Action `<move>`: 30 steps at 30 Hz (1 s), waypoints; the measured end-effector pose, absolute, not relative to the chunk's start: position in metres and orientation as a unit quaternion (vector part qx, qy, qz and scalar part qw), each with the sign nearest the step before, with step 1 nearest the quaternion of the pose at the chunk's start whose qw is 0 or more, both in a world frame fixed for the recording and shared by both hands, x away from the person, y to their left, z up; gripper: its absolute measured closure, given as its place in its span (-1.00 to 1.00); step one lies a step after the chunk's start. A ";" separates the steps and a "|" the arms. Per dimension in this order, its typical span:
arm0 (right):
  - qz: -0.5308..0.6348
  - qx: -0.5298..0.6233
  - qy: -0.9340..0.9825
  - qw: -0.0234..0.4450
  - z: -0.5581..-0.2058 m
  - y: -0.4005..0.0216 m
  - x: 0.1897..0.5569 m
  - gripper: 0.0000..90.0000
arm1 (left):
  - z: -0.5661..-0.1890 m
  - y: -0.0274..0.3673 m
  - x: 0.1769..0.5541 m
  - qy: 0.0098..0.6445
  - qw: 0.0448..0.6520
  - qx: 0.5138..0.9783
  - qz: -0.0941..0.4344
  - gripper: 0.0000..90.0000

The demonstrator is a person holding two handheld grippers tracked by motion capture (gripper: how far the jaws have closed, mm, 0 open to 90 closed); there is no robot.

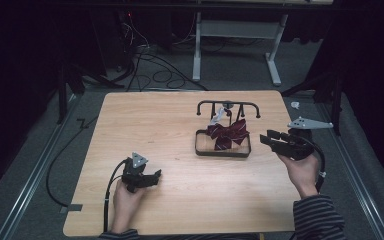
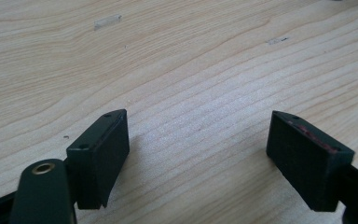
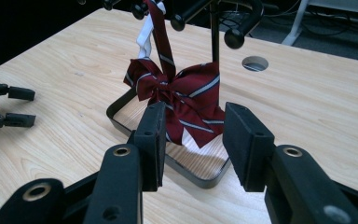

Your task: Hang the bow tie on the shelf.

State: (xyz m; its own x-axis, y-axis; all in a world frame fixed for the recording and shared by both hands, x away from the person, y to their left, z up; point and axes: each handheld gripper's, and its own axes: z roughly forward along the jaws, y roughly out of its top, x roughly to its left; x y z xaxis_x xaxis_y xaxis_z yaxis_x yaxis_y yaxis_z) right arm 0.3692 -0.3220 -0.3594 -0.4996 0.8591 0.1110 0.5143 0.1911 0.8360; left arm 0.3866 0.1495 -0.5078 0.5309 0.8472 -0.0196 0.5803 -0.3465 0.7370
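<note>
While the maroon striped bow tie [image 1: 228, 133] hung from the black stand [image 1: 223, 150] right of the table's [image 1: 145, 115] centre, we held the right gripper [image 1: 272, 139] just right of it, jaws parted, ungrasping; our left gripper [image 1: 152, 176] rested near-left, released.

At the wooden table [image 1: 180, 200], my left gripper [image 1: 152, 176] rests near the front edge, held in my left hand [image 1: 127, 197], its cable looping off the side; my right gripper [image 1: 270, 137], jaws parted with nothing between them, points toward the black stand [image 1: 223, 150] from just beside its frame; a maroon striped bow tie [image 1: 228, 132] hangs from the stand's top rail over the rectangular base; behind the table, cables lie across the grey floor [image 1: 180, 75] beside a white desk frame [image 1: 237, 30].
</note>
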 end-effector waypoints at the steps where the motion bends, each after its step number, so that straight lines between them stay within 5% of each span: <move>1: 0.439 0.462 0.746 0.195 -0.360 -0.322 0.368 0.36 | -0.508 0.150 0.387 0.447 0.357 0.799 0.187 -0.52; 30: 0.442 0.477 0.740 0.174 -0.385 -0.325 0.358 0.36 | -0.508 0.149 0.387 0.447 0.357 0.799 0.187 -0.52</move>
State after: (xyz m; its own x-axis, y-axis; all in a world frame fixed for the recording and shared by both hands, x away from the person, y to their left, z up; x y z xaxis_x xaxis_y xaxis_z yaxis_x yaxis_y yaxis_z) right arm 0.3584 -0.3249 -0.3852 -0.4847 0.8591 0.1644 0.5519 0.1546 0.8194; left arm 0.3865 0.1495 -0.5078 0.5307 0.8473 -0.0196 0.5802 -0.3463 0.7372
